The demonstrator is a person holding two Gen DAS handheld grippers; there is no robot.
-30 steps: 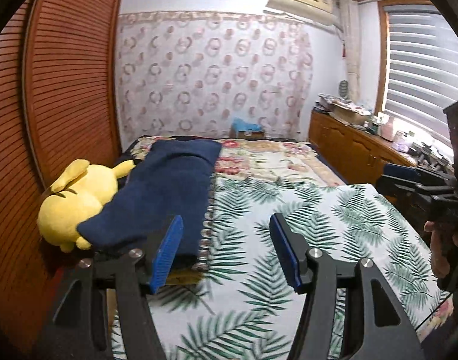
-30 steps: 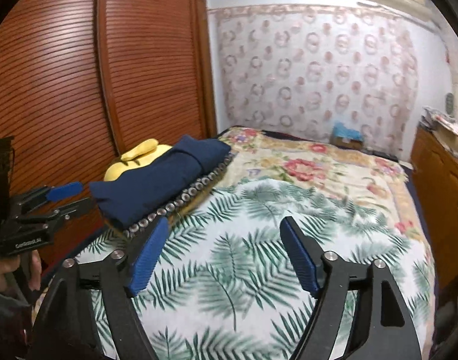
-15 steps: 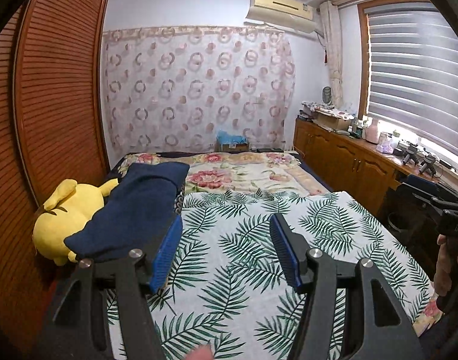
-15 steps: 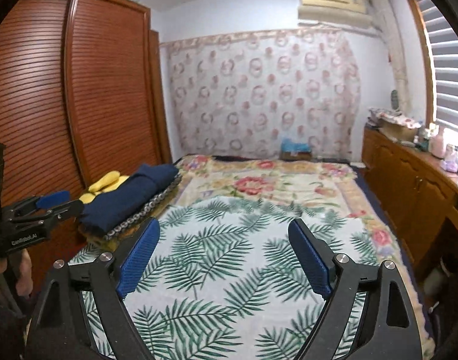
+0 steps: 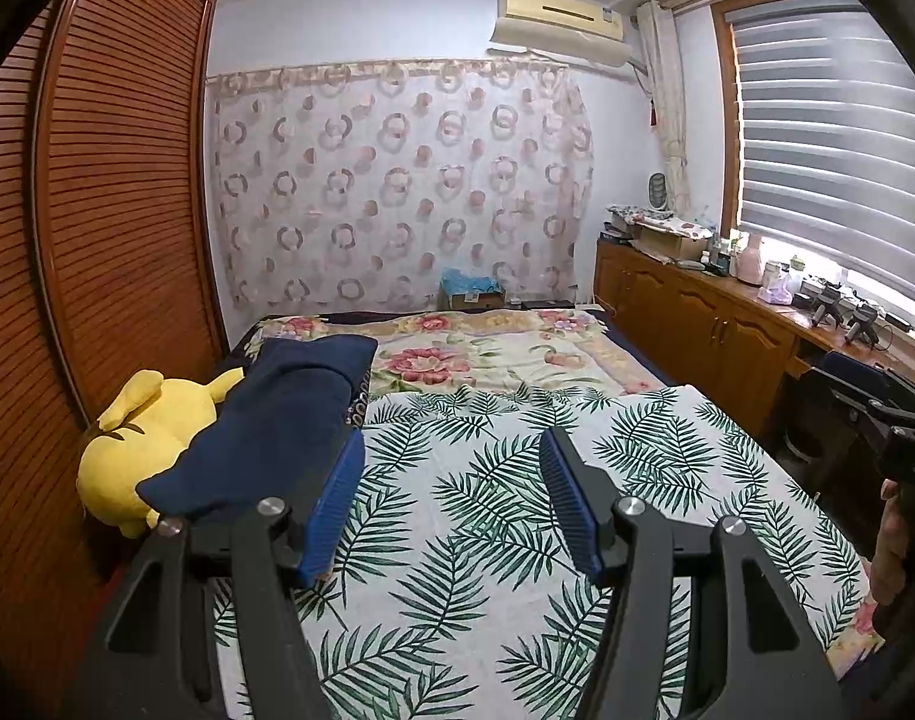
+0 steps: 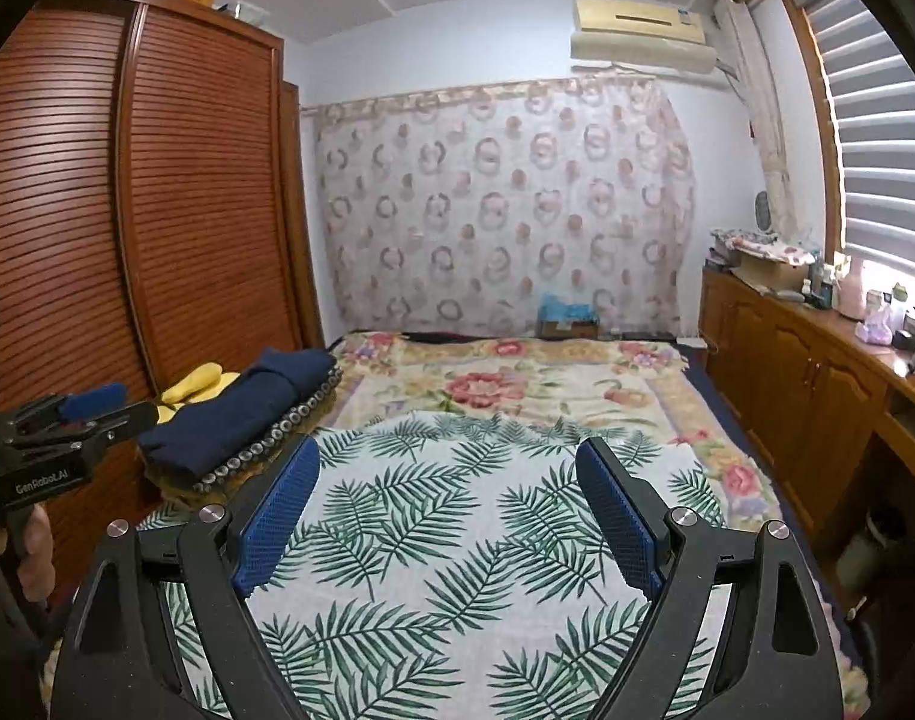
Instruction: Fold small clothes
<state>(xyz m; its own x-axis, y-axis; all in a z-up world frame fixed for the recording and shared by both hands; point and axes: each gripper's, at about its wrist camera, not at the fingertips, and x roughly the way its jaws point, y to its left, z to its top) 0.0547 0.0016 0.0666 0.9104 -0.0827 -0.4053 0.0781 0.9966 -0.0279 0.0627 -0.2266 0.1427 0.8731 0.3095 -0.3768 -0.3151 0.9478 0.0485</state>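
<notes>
hovering spread — two grippers, left gripper (image 5: 451, 501) and right gripper (image 6: 448, 516) (one navy garment (image 5: 277, 420) folded).

White bed sheet with green palm-leaf print (image 5: 457, 540); folded plain navy cloth (image 5: 277, 426) left of blue-padded fingers (image 5: 331, 498).

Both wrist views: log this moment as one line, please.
left gripper: jaws open, empty | right gripper: jaws open, empty | folded navy garment: bed's left edge, against yellow plush | leaf-print sheet: bare
</notes>
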